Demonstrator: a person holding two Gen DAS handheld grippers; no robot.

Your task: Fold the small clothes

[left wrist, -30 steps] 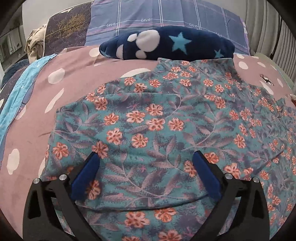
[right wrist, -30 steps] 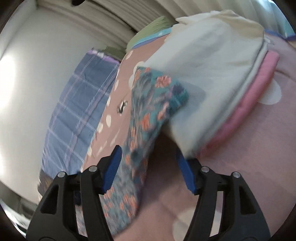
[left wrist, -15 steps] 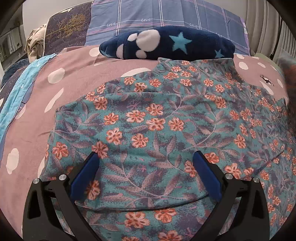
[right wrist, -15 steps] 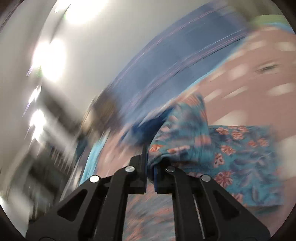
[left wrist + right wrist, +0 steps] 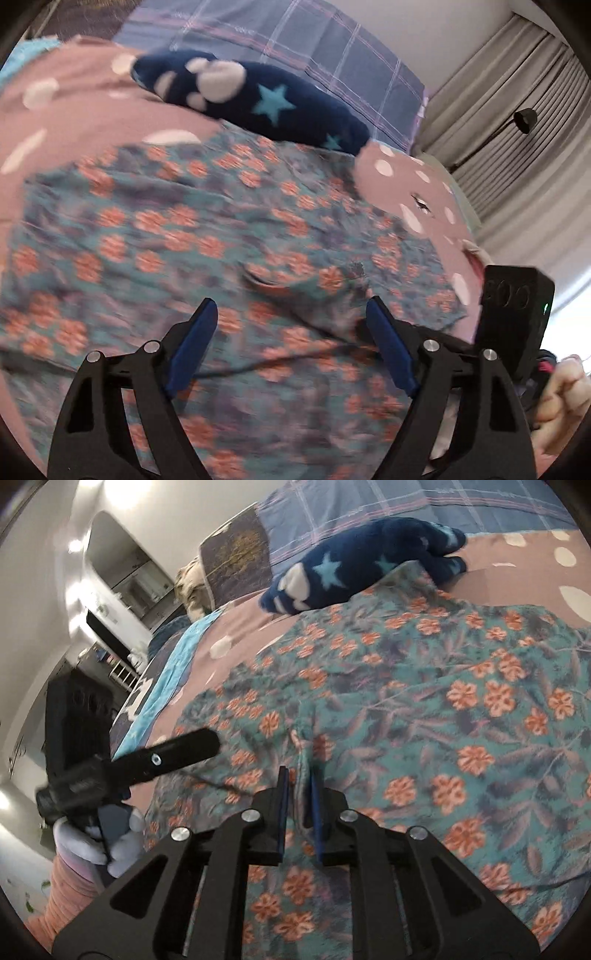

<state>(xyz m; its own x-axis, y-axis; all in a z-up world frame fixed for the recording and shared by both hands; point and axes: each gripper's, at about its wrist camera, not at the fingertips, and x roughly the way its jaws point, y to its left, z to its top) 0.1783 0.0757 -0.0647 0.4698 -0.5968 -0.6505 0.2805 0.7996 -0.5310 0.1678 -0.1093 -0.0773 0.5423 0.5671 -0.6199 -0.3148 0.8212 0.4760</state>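
A teal garment with orange flowers [image 5: 192, 236] lies spread on the pink dotted bedspread [image 5: 74, 122]; it also fills the right wrist view [image 5: 461, 709]. My left gripper [image 5: 291, 332] is open, hovering just above the garment's near part. My right gripper [image 5: 299, 779] is shut on a raised fold of the floral garment, laid over the rest of the cloth. The right gripper's body shows at the right edge of the left wrist view [image 5: 513, 317], and the left gripper shows at the left of the right wrist view [image 5: 170, 753].
A dark blue plush garment with stars [image 5: 258, 99] lies at the garment's far edge, also in the right wrist view [image 5: 362, 561]. Checked blue pillows [image 5: 332, 59] stand behind it. Grey curtains [image 5: 524, 122] hang at the right. A light blue blanket [image 5: 173, 664] borders the bed's left side.
My right gripper shut on the garment's edge and carried it across from beside the folded pile onto the spread cloth. My left gripper swung to the right, still open.
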